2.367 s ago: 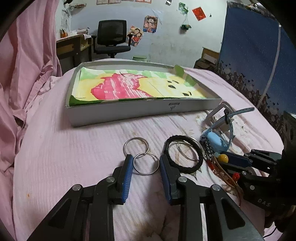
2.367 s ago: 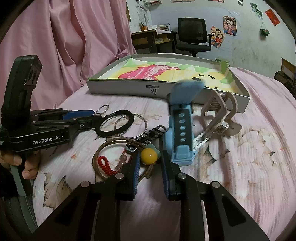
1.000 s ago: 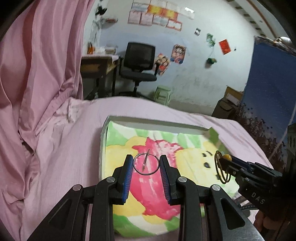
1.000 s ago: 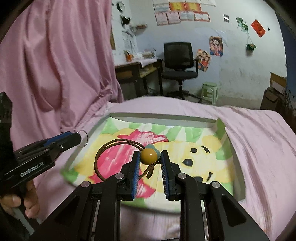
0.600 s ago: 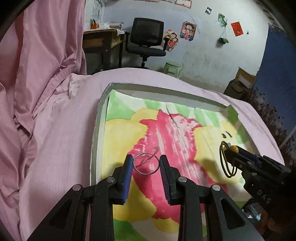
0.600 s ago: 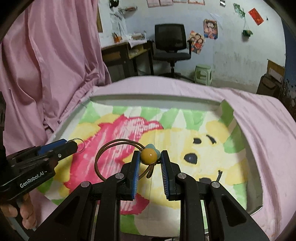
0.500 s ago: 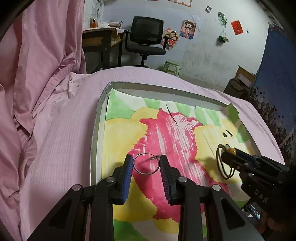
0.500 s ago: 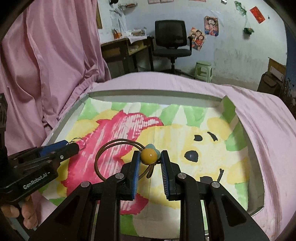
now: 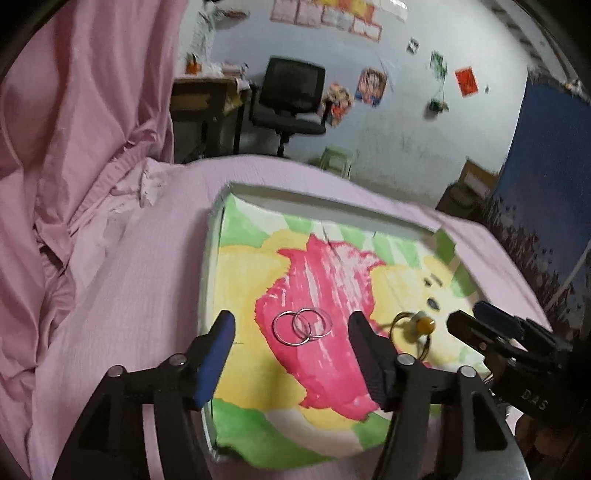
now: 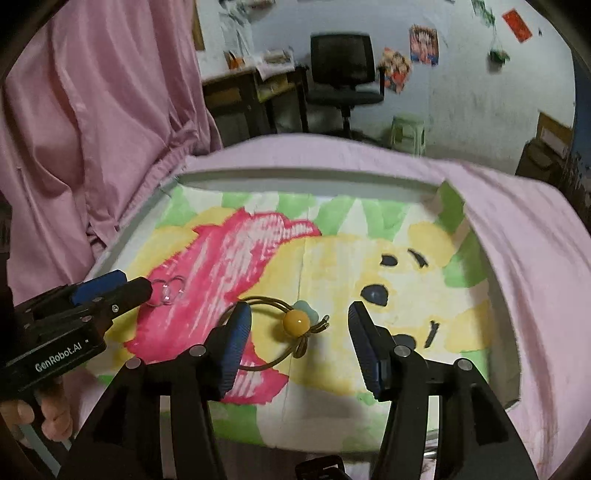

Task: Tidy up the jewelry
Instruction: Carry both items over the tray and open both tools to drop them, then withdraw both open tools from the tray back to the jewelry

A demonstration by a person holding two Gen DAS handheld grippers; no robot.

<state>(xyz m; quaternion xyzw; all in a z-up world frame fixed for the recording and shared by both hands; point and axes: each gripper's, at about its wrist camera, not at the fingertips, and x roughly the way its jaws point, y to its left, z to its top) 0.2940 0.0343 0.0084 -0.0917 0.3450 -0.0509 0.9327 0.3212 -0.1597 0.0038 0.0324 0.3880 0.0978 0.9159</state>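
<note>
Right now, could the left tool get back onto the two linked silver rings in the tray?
Probably yes: the linked rings lie flat on the tray, in line between the left tool's opening jaws, nothing over them.

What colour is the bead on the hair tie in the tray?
Amber yellow bead, clearest in the right wrist view.

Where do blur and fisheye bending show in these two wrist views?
Left wrist view: motion-smeared wall posters, tray rim bowed, linked rings fairly sharp. Right wrist view: far tray rim soft, bead hair tie crisp, dim corners.
</note>
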